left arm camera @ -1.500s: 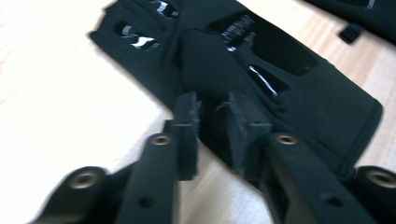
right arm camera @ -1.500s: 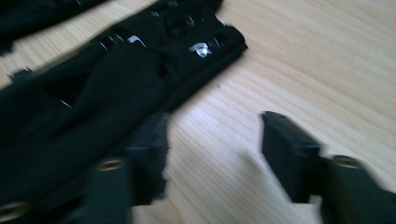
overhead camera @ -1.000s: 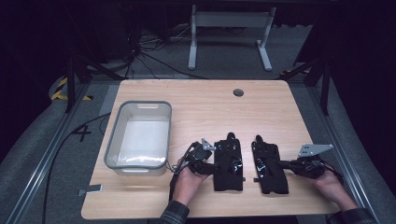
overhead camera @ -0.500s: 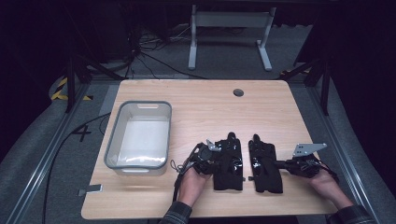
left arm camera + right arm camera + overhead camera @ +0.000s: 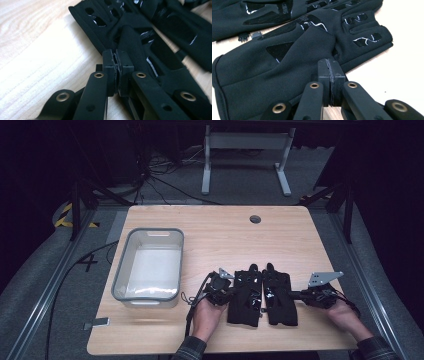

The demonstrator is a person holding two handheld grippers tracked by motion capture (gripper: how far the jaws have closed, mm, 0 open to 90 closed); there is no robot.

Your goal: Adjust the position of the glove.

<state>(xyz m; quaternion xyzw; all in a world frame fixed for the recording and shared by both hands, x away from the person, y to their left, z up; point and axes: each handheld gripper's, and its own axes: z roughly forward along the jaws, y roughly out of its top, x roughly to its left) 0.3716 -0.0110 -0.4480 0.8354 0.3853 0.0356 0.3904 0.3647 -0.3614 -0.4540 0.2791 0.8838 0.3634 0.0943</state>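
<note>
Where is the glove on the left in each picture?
High view: left glove lies near the table's front edge.
Left gripper view: left glove in the centre, pinched by the left hand-held gripper.
Right gripper view: left glove in the top left corner.
Shared landmark: the right glove beside it.

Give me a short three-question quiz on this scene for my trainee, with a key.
1. True or false: the bin holds a glove.
2. What is the left gripper pinching?
   A. the bin's rim
   B. a fold of the left glove
   C. a cable
3. Fill in: the right gripper is shut on the ____ glove.

Key:
1. False. The bin looks empty; both gloves lie side by side on the table.
2. B. Its jaws have just been closing, with cloth between them.
3. right
</note>
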